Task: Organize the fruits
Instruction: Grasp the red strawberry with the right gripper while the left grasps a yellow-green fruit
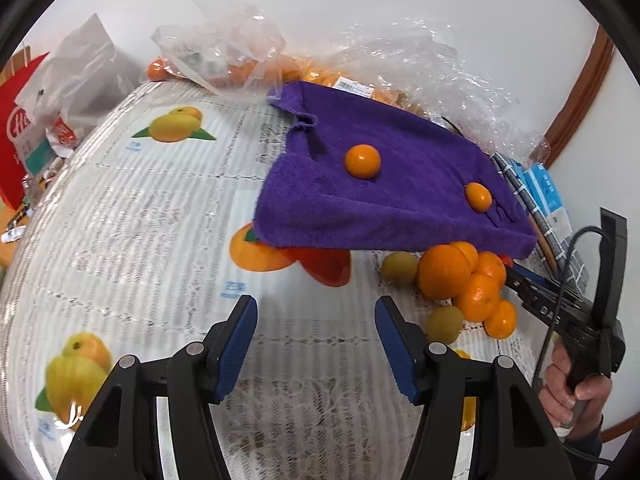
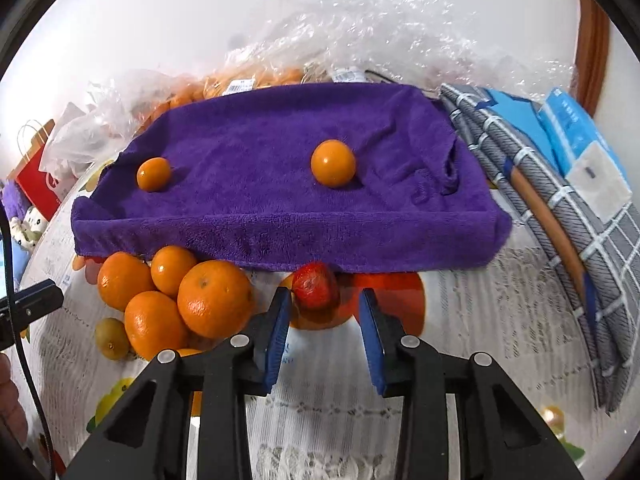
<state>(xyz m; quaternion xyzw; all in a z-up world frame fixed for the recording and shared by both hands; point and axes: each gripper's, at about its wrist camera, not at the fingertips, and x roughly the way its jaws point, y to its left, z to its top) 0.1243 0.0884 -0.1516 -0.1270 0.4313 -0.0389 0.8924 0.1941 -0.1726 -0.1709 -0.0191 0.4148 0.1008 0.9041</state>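
The small red fruit sits on the tablecloth right at the front hem of the purple towel, and my right gripper has it lined up just ahead of the fingertips; the jaws stand apart with nothing between them, so I judge the grab is the step in hand. Just to its left lies the pile of oranges, touching one another, part tucked under the towel's edge; a small yellow-green fruit rests at the near side of that pile, and my left view shows another one beside it. Up on the towel, two small orange fruits, one near the middle and one toward the left end, sit well apart from each other.

My left gripper hangs over bare tablecloth near the pile, jaws wide and empty.

As far as I can judge, the sorting is barely begun: two pieces are laid out on the towel; the pile, the green ones and the red one remain on the table. Behind the towel are clear plastic bags with more orange fruit inside, though I cannot tell whether those belong to the job; a folded checked cloth lies to the right.
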